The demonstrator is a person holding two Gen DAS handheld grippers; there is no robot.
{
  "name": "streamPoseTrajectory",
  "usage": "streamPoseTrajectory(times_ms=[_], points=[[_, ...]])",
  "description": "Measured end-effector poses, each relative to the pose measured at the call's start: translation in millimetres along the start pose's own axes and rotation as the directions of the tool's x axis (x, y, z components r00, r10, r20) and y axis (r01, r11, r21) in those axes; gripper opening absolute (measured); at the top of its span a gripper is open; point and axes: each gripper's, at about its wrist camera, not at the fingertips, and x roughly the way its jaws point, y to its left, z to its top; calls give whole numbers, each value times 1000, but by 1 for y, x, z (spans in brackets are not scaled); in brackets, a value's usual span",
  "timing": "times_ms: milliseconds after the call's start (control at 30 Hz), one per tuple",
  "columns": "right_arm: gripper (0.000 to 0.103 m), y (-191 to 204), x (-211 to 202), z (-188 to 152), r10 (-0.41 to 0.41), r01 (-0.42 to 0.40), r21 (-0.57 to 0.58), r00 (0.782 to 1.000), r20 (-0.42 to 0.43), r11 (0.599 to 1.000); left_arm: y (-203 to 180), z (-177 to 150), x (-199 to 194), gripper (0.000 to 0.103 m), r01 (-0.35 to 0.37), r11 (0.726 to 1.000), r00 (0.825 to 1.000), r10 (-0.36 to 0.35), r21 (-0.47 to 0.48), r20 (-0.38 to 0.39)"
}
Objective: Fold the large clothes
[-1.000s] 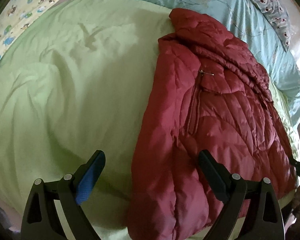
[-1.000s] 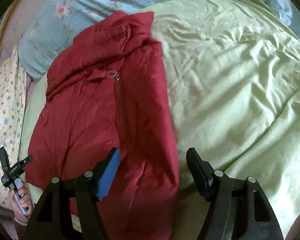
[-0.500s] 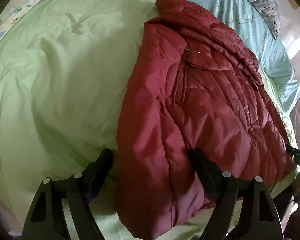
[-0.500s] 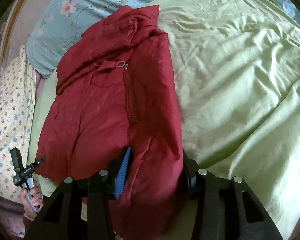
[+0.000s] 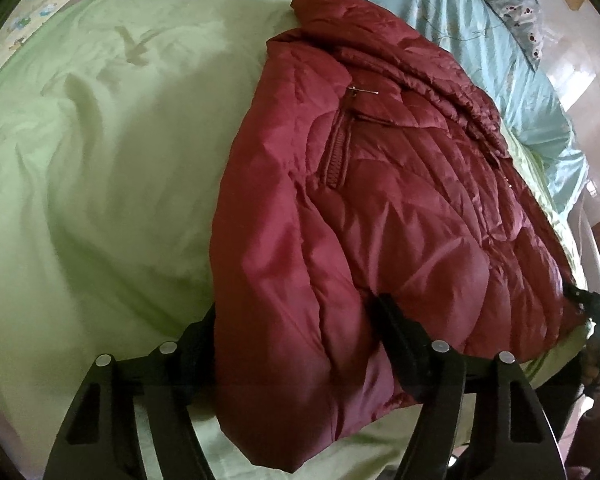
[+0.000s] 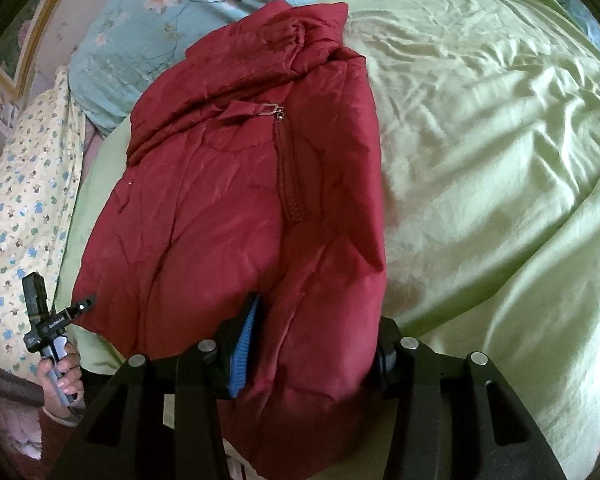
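A dark red quilted jacket (image 5: 380, 200) lies folded lengthwise on a light green bedsheet (image 5: 100, 160), with a zip pocket on top. My left gripper (image 5: 296, 332) straddles the jacket's near hem corner, jaws partly closed against the padded fabric. In the right wrist view the same jacket (image 6: 240, 200) lies left of centre. My right gripper (image 6: 312, 340) has closed in on the jacket's near right hem; the blue pad (image 6: 244, 344) presses into the fabric.
A light blue floral pillow (image 5: 440, 8) lies behind the jacket. A yellow patterned cloth (image 6: 20, 208) lies along the bed's side. The green sheet (image 6: 500, 160) spreads rumpled beside the jacket. The left gripper's handle and hand (image 6: 52, 344) show in the right wrist view.
Both grippers moved forward onto the jacket's near hem and their jaws narrowed around the fabric, from open above the bed a second ago.
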Motion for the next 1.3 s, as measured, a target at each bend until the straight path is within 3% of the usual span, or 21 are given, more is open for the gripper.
streamPoseTrajectory(times_ms=[200, 267, 367, 467, 700, 867, 1300], points=[[51, -2, -2, -3, 60, -60, 6, 998, 24, 998, 1, -3, 0, 59, 18, 1000, 1000, -18, -7, 9], [51, -2, -4, -4, 81, -81, 5, 996, 32, 997, -1, -4, 0, 49, 22, 1000, 1000, -22, -5, 13], [45, 0, -5, -6, 85, -85, -3, 996, 36, 996, -8, -6, -3, 31, 26, 1000, 999, -27, 17, 26], [35, 4, -4, -7, 82, -81, -17, 996, 42, 997, -17, -9, -9, 22, 4, 998, 998, -7, 57, 58], [24, 9, -19, -12, 130, -126, -47, 985, 110, 991, -21, -14, -27, 17, 12, 998, 994, -19, 67, 104], [23, 8, -30, -16, 208, -206, -26, 967, 150, 978, -20, -12, -53, 16, 53, 996, 989, -62, 71, 137], [21, 19, -63, -3, 313, -310, -51, 922, 227, 949, -20, 11, -111, 15, 119, 986, 960, -145, 120, 241]])
